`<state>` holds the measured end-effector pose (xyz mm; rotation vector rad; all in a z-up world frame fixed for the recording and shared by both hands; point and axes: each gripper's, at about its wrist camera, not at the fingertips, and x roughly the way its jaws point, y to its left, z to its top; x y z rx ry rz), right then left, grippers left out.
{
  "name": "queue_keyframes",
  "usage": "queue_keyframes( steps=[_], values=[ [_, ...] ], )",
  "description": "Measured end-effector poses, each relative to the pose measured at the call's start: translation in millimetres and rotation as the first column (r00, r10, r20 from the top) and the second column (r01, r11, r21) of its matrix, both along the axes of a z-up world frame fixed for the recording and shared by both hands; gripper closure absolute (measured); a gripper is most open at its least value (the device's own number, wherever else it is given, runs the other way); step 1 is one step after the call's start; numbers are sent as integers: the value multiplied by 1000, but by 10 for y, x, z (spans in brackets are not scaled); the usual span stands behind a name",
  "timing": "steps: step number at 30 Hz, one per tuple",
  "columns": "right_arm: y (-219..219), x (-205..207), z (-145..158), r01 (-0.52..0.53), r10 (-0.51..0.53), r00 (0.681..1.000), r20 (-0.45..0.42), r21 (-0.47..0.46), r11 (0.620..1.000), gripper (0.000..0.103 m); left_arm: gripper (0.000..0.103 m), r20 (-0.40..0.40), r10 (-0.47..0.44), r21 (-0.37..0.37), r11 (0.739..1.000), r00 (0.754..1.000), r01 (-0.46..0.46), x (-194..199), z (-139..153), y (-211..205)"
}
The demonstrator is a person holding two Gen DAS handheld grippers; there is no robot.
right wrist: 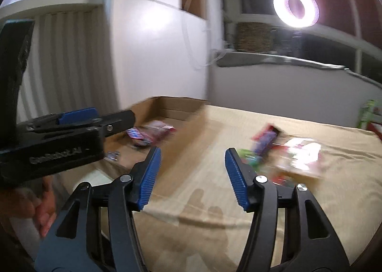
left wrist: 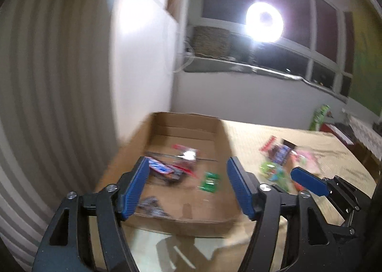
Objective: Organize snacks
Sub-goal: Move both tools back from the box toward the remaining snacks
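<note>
since both claws are empty and spread wide, the step in hand looks like fetching the next packet from the loose pile (right wrist: 286,157) on the tan cloth (right wrist: 191,188) and carrying it over to the cardboard box (left wrist: 167,222).

the left claw (left wrist: 186,183) hangs over the box w/ nothing between its blue pads (left wrist: 133,188); a few packets (left wrist: 172,167) already lie on the box floor. the right claw (right wrist: 191,174) is just as wide, holding nothing, aimed at the cloth w/ the pile just off to its right.

to do it well, i'd swing the right claw toward the pile, pick one packet at the edge (not the middle of the heap), come down w/ the pads either side of its short width, and close gently, since thin wrappers likely slip or crumple.

both views are badly smeared by motion, so labels and packet count can't be read. the box's near-left corner sits behind the left claw's frame. a green thing (left wrist: 320,117) at the far table edge is too blurred to name.
</note>
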<state>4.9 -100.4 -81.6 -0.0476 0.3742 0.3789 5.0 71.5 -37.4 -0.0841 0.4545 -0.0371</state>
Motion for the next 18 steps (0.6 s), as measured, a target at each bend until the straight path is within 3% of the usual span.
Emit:
queue_keyframes(
  steps=[10,18],
  values=[
    [-1022,-339,-129,251,-251,968,-31,-4,968,43,27,-42,-217,28,975,975,218,-12,-49,-913],
    [-1110,-542,-12,277,-277,961,1,-4,961,42,27,-17,-264,43,963,964,264,-174,37,-999]
  ],
)
